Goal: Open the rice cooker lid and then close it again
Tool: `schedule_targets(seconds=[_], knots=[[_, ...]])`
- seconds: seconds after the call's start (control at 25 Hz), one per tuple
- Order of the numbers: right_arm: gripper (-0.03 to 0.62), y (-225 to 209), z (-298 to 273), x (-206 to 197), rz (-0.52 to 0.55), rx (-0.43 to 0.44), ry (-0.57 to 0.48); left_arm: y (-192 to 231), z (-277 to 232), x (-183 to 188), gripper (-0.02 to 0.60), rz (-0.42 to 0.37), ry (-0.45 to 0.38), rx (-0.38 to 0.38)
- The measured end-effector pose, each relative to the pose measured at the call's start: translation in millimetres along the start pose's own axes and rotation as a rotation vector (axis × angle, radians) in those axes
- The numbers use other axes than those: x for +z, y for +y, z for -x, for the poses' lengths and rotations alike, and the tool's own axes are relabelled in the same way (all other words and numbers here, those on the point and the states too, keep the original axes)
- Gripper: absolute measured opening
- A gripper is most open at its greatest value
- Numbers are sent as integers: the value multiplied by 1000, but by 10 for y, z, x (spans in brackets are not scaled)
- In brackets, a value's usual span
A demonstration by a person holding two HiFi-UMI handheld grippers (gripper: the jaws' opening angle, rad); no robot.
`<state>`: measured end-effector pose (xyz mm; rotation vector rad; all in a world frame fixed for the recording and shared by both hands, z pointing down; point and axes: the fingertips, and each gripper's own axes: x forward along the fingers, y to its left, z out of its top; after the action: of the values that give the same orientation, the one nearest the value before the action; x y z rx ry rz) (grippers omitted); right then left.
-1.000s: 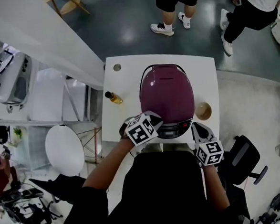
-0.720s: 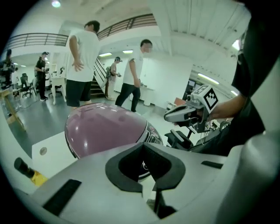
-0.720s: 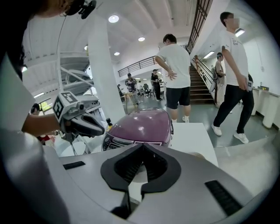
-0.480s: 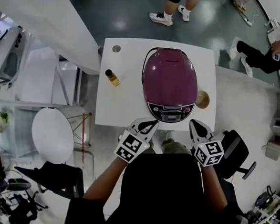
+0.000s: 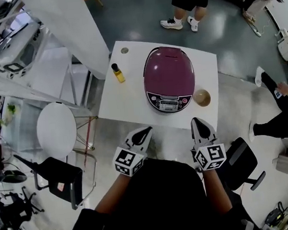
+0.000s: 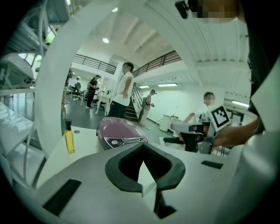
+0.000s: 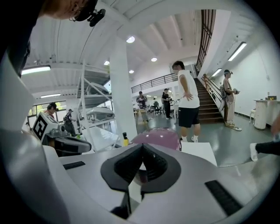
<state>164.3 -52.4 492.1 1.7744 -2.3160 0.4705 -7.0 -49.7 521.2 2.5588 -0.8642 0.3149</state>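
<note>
**Lid down, grippers clear**

The white table (image 5: pixel 128 105) carries the maroon rice cooker (image 5: pixel 169 76), lid shut. No step looks in hand — opening would call for a reach to the front latch. Both the left gripper (image 5: pixel 143 132) and the right gripper (image 5: pixel 199 124) hover short of the table's near edge, jaws together, empty.

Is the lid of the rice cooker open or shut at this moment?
Shut. The purple lid sits flat on the rice cooker, and the head view shows no gap around it.

Maroon rice cooker (image 5: pixel 169 78), lid shut, upright on white table (image 5: pixel 126 103), control panel facing the person
</note>
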Motion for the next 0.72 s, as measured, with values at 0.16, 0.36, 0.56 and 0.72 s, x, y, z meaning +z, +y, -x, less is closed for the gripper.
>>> schedule_targets(seconds=[0.16, 0.36, 0.56, 0.72], knots=[[0, -100, 581, -229, -7, -18, -9, -463, 237, -60, 3, -51, -60, 49], [0, -188, 1328, -543, -15, -41, -32, -1081, 481, -256, 3, -136, -113, 55], [0, -187, 2037, -900, -59, -64, -36, -1722, 718, -545, 3, -173, -97, 48], [0, -187, 2364, -1089, -52, -67, -37, -1897, 945, -642, 3, -193, -106, 106]])
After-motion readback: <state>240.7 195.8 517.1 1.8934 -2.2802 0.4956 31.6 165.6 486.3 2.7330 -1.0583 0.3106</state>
